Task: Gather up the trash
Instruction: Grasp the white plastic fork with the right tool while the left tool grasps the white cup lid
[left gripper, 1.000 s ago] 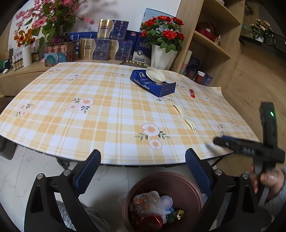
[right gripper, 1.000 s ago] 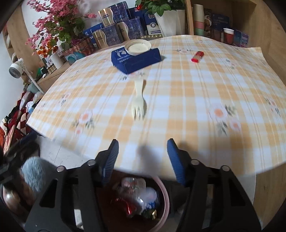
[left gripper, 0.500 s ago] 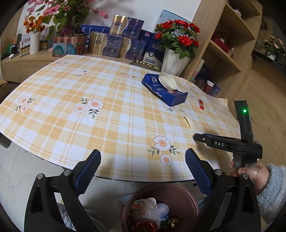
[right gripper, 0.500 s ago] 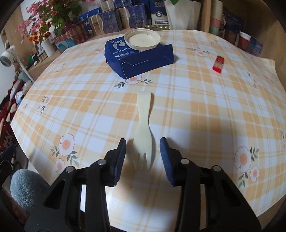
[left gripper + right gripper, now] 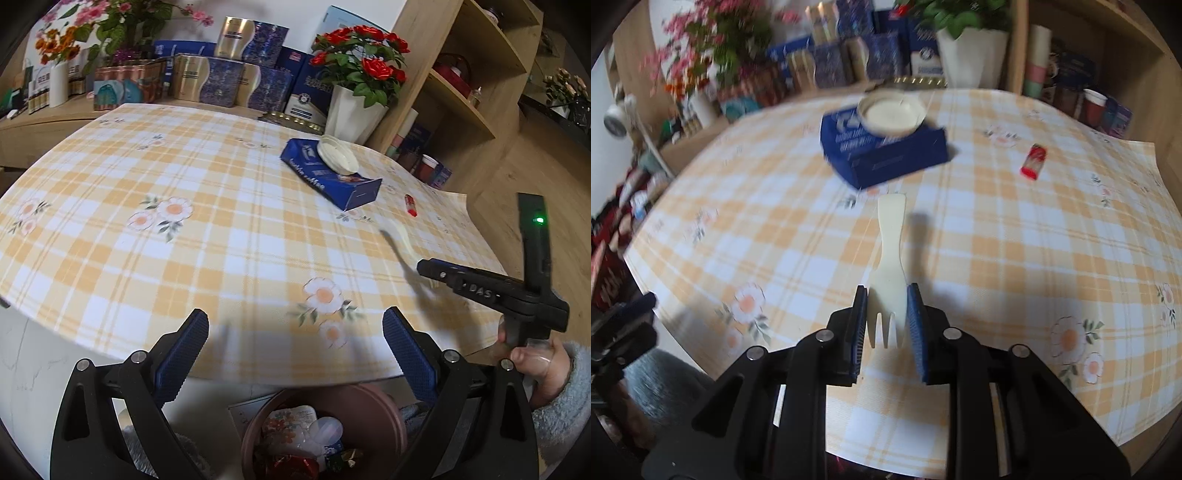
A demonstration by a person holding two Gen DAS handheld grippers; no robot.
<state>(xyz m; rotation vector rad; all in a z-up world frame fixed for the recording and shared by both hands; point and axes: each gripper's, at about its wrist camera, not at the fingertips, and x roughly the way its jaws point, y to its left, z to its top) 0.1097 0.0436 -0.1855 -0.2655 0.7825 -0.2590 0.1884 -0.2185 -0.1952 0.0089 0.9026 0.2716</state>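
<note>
My right gripper clenched on the pale fork — handle toward twelve o'clock, my left gripper spread wide, holding nothing, above the trash bin at six.

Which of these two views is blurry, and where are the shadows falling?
Right wrist view: motion blur smears the blue box and shelves, while the fork between the right gripper pads stays fairly sharp, shadow to its right. Left wrist view: mostly sharp, fisheye-bent; gripper shadows on the tablecloth edge.
</note>
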